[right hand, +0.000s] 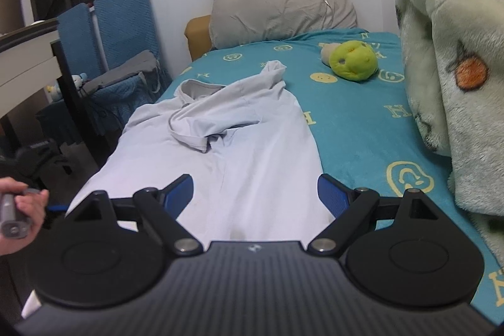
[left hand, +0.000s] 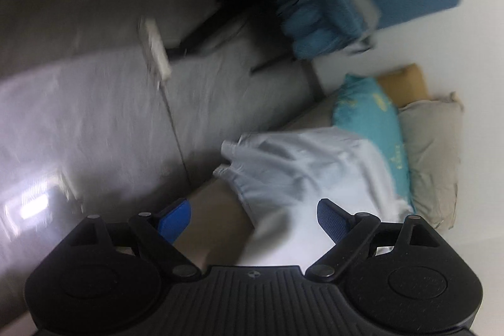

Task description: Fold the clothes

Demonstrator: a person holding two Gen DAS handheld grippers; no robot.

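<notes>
A pale blue polo shirt (right hand: 226,128) lies spread along the left side of the teal bed sheet (right hand: 356,122), collar at the far end and one sleeve folded over its chest. My right gripper (right hand: 255,194) hovers over the shirt's near hem, wide open, with nothing between its blue pads. The left wrist view is rolled and blurred; there my left gripper (left hand: 253,218) stands open above the bed's side edge, with the shirt (left hand: 302,172) just beyond its fingertips. A person's hand (right hand: 19,210) holding a grey handle shows at the left edge of the right wrist view.
A green plush toy (right hand: 352,59) and a grey pillow (right hand: 280,11) lie at the head of the bed. A fleece blanket (right hand: 456,77) is heaped along the right side. Blue folding chairs (right hand: 110,33) and a desk (right hand: 28,52) stand to the left, over grey floor (left hand: 94,115).
</notes>
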